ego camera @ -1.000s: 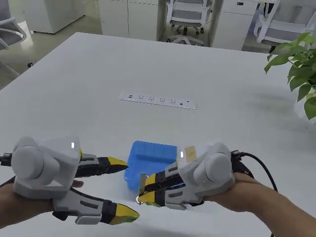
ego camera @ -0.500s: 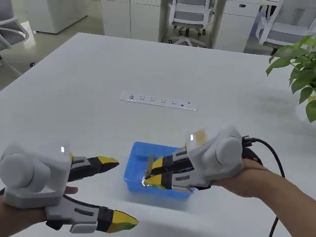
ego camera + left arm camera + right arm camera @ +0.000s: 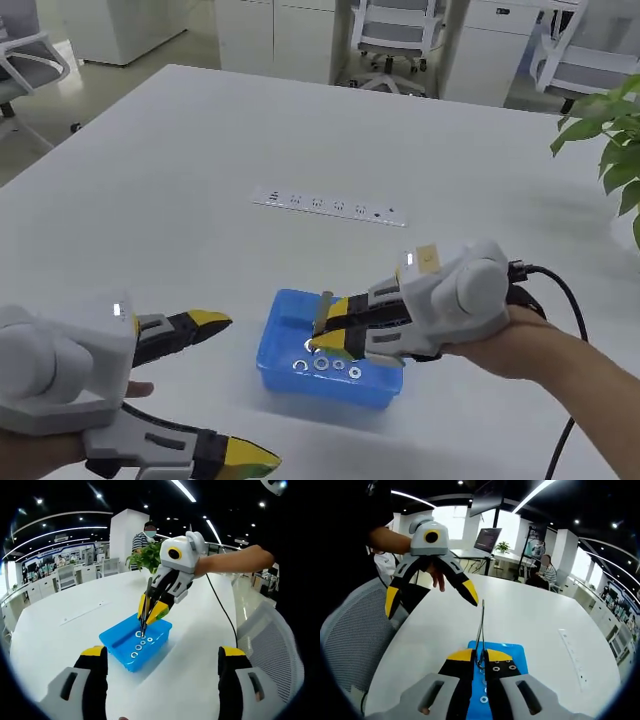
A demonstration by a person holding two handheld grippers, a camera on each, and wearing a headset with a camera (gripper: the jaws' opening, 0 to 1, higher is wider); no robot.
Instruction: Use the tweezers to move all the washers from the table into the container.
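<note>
Several washers [image 3: 322, 364] are lying in the blue container [image 3: 300, 389] in the head view, beneath the tweezers [image 3: 321, 314]. Left gripper view: the left gripper [image 3: 163, 652] is gaping wide. Right gripper view: the right gripper [image 3: 479, 655] is clamping the tweezers, tips' pinch unclear.

The container [image 3: 320, 388] is seen as smooth blue plastic, washers [image 3: 322, 364] and tweezers [image 3: 322, 312] as shiny metal, the table [image 3: 200, 150] as matt.

White-bodied left tool [image 3: 240, 390], right tool [image 3: 330, 330]; yellow-tipped black jaws.
</note>
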